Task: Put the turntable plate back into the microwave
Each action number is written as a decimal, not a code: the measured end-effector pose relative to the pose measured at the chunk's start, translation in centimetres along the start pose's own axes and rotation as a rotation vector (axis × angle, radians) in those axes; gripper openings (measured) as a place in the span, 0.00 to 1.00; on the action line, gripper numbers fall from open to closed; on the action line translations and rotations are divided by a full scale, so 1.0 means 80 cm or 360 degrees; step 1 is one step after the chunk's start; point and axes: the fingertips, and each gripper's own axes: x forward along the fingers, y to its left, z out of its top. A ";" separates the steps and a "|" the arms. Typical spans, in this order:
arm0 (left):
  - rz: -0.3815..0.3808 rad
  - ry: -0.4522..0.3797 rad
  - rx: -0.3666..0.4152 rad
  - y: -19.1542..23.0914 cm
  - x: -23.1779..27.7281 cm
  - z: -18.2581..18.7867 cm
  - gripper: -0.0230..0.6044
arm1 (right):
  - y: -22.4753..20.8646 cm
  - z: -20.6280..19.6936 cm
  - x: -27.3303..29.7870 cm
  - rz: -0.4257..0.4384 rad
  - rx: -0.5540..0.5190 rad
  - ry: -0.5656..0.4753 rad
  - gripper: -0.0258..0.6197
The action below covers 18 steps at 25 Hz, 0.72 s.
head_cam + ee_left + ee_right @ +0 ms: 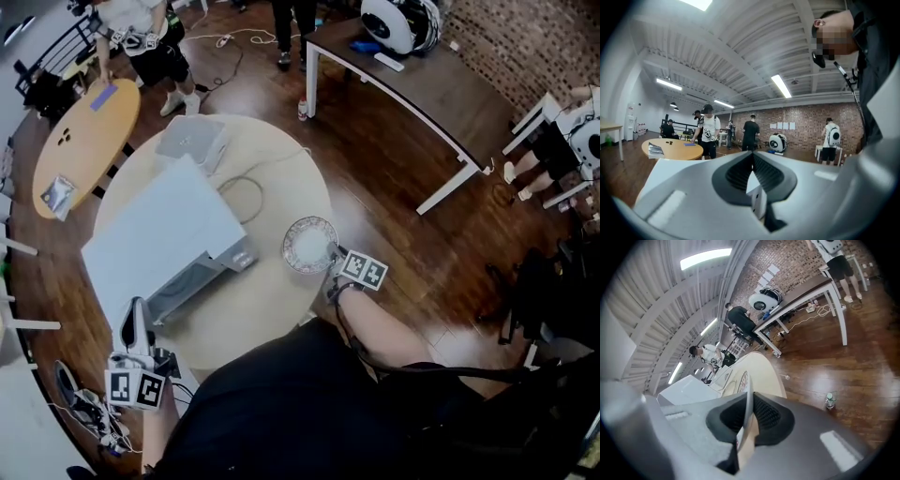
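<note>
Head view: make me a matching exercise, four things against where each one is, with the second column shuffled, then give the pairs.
Column one:
1. round clear glass turntable plate
2. white box-shaped microwave
3. small plastic bottle
4. flat blue sheet

Column two:
A. on the dark wooden floor
B. clamped in the right gripper
C. on the oval light-brown table
D. standing on the round beige table

Pairs: 1-B, 2-D, 3-A, 4-C.

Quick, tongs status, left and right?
Left tongs: closed at the tips, nothing clearly held.
Right tongs: closed on the plate rim.
</note>
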 end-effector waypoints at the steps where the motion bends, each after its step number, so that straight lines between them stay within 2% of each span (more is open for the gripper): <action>1: -0.0006 -0.0003 0.0004 -0.001 0.000 0.001 0.04 | 0.000 0.001 -0.003 0.0006 0.0021 -0.0018 0.07; 18: 0.0016 -0.0004 -0.0006 0.000 -0.009 -0.002 0.04 | 0.007 0.024 -0.019 0.0067 0.0182 -0.0151 0.07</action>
